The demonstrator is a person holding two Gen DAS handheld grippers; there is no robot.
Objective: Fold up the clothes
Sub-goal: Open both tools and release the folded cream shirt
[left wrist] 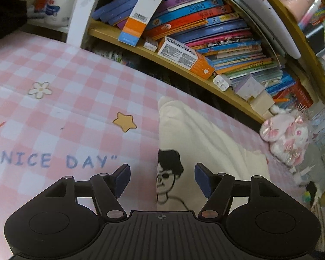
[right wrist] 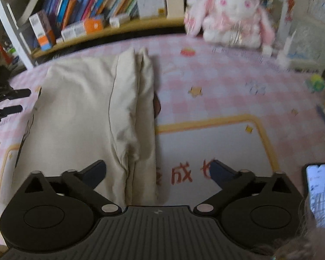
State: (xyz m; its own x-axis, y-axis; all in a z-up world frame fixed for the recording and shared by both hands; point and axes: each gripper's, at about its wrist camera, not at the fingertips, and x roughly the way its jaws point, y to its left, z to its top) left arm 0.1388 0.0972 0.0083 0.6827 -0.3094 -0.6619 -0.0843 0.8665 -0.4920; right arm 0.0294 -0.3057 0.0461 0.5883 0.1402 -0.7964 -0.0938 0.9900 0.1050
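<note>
Cream shirt folded on pink mat; plush rabbit, phone nearby; both jaws released.

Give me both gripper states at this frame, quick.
Left hand-held gripper: open, holding nothing, over the cream shirt.
Right hand-held gripper: open, holding nothing, over the shirt's folded edge.

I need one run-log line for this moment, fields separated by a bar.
task: fold clothes | left claw: open, empty | right claw: open, empty | cream garment: partly folded on pink mat
</note>
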